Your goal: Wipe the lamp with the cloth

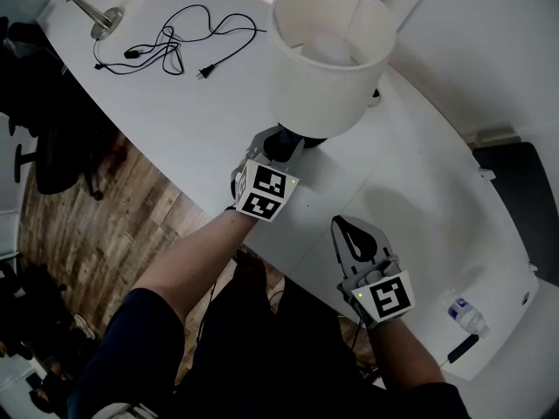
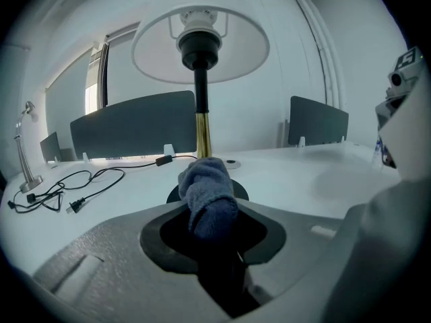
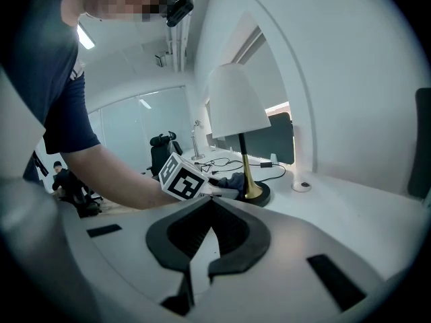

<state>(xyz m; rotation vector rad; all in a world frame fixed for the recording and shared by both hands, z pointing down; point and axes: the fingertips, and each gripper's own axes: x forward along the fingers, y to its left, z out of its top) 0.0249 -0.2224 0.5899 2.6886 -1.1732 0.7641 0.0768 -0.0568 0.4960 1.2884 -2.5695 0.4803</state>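
Observation:
The lamp has a white shade (image 1: 327, 55) and a brass stem (image 2: 203, 136) rising from a round black base (image 2: 237, 191). It stands on the white table (image 1: 419, 190). My left gripper (image 1: 281, 143) reaches under the shade at the base and is shut on a bunched blue cloth (image 2: 206, 197). The cloth's end sits against the foot of the stem. In the right gripper view the cloth (image 3: 233, 180) shows next to the base. My right gripper (image 1: 342, 227) hovers over the table's near edge, right of the lamp, shut and holding nothing.
A black power cord (image 1: 175, 42) lies coiled at the far left of the table beside a silver desk lamp's foot (image 1: 103, 22). A water bottle (image 1: 469, 316) and a dark pen (image 1: 461, 349) lie at the right end. Office chairs (image 1: 48, 147) stand on the wooden floor.

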